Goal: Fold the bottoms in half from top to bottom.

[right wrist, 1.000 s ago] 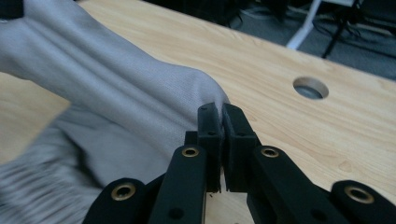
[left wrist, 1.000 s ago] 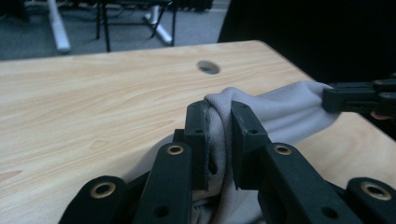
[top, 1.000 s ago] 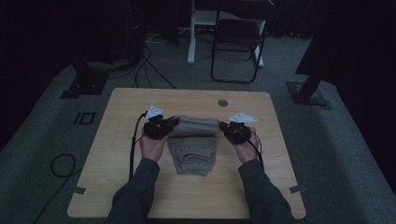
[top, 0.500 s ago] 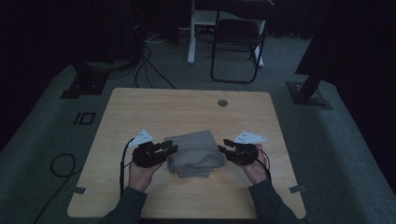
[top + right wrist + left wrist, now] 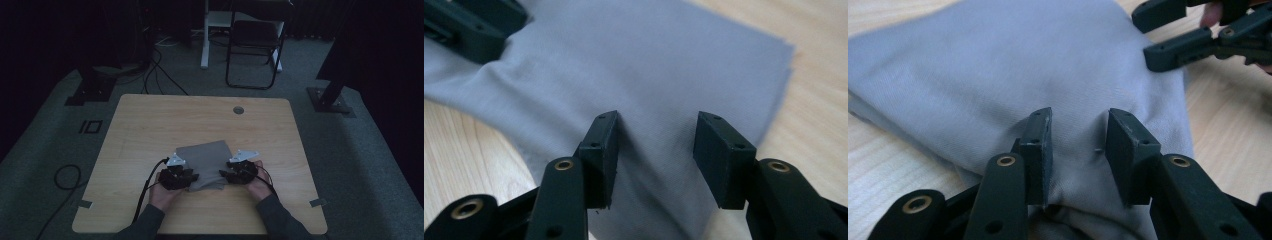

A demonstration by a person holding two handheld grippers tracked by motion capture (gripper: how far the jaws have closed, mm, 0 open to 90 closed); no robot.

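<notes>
1. The folded grey cloth (image 5: 204,165) lies flat on the tabletop (image 5: 150,130), toward the near edge and about midway between the left and right edges.
2. The left hand-held gripper (image 5: 192,176) sits at the cloth's near left corner; its jaws have just been opening and then eased in a little, and in the left gripper view they stand spread over the cloth (image 5: 1013,75) with a gap on each side, pinching nothing.
3. The right hand-held gripper (image 5: 223,173) sits at the near right corner; its jaws have just been opening, and in the right gripper view they stand apart above the cloth (image 5: 659,65), pads clear of the fabric.
4. The step in hand looks like letting go after a fold laid toward the near edge.
5. To do it well, keep both sets of jaws wide and lift them straight off the fabric, so no pad drags a layer out of line.
6. Draw both hands away together; pulling one side first could skew the near edge.
7. Check that the right-hand layers stay stacked flush before the next fold.
</notes>
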